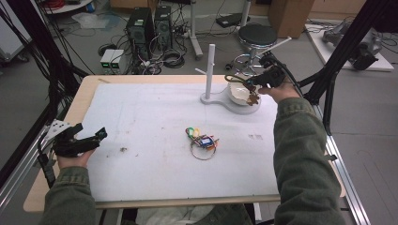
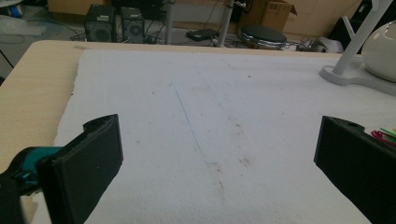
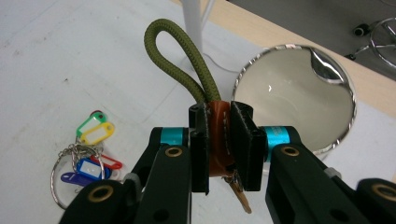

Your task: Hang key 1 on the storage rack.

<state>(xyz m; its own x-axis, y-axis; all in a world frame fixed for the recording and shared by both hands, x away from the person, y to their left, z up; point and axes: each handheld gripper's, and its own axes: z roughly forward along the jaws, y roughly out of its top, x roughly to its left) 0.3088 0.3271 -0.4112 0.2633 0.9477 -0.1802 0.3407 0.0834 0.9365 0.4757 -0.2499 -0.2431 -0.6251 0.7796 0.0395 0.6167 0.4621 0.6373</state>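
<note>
My right gripper [image 3: 219, 116] is shut on the orange-brown leather tab [image 3: 217, 149] of a keychain. An olive cord loop [image 3: 180, 51] stands up from the tab and a brass key [image 3: 241, 199] hangs below the jaws. In the high view this gripper [image 1: 256, 86] hovers over a white bowl [image 1: 238, 96], beside a white peg stand [image 1: 210, 70]. A key ring with coloured tags [image 1: 202, 140] lies mid-table. My left gripper [image 1: 89, 139] rests at the left edge with its jaws wide apart; nothing is between them [image 2: 219, 158].
A white mat [image 1: 155, 117] covers most of the wooden table [image 1: 80, 98]. The bowl [image 3: 299, 107] sits on the stand's flat base [image 1: 220, 101]. Computer towers [image 1: 141, 28], cables and a stool [image 1: 257, 35] stand on the floor beyond the far edge.
</note>
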